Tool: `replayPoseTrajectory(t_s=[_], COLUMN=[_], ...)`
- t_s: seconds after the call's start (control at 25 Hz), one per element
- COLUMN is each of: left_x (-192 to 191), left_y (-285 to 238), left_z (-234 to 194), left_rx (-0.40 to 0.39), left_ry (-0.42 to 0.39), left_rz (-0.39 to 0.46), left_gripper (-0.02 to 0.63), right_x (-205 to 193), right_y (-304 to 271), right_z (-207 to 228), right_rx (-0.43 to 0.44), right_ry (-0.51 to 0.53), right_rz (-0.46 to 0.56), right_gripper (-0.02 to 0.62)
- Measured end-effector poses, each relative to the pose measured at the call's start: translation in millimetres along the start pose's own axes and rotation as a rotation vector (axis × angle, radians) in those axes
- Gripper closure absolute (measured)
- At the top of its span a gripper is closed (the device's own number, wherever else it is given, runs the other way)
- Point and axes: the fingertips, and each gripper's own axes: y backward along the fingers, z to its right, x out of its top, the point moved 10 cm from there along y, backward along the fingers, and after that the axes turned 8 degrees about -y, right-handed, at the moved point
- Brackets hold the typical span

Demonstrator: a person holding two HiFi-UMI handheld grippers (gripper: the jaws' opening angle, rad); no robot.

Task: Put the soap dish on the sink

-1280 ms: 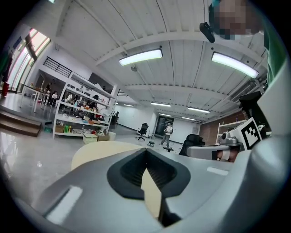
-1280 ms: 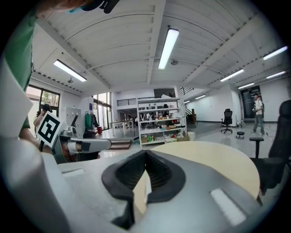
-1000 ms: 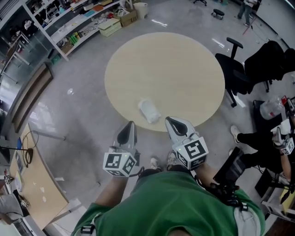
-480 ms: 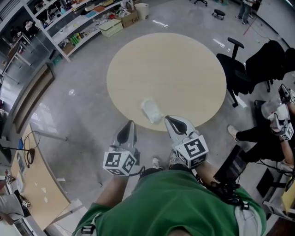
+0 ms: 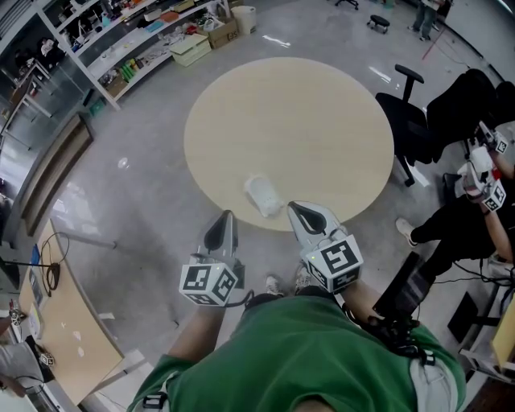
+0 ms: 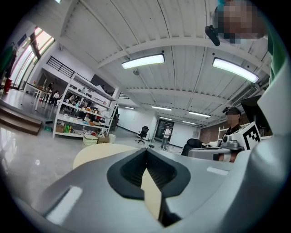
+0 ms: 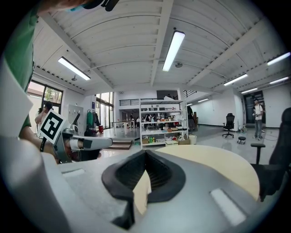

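Beige round table. The soap dish lies on it at the table's 6 o'clock, just inside the near rim. The dish is pale and translucent-looking; can't tell if anything is in it. In the head view its long axis runs 11 to 5 o'clock, with the 5 o'clock end toward the rim.

Left gripper is at the dish's 7 o'clock and right gripper at its 4 o'clock. Both are near the dish, not touching it. Both pairs of jaws are closed together with nothing between them.

On the floor at the table's 11 o'clock: cardboard box, pale crate, white bucket. Contents too small to read.
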Motion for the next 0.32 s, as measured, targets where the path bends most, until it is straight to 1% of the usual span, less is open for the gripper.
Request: replayPoseTrajectory(t_s=[0.32], left_x=[-3.2], left_y=[-4.6], left_z=[-12.9], left_rx=[0.011], left_ry=[0.005], left_rz=[-0.007], left_gripper=[0.598], right_x=[-1.3], right_y=[-18.5], right_z=[0.4], right_rx=[0.015], right_ry=[0.011], right_rz=[0.003], right_gripper=[0.594])
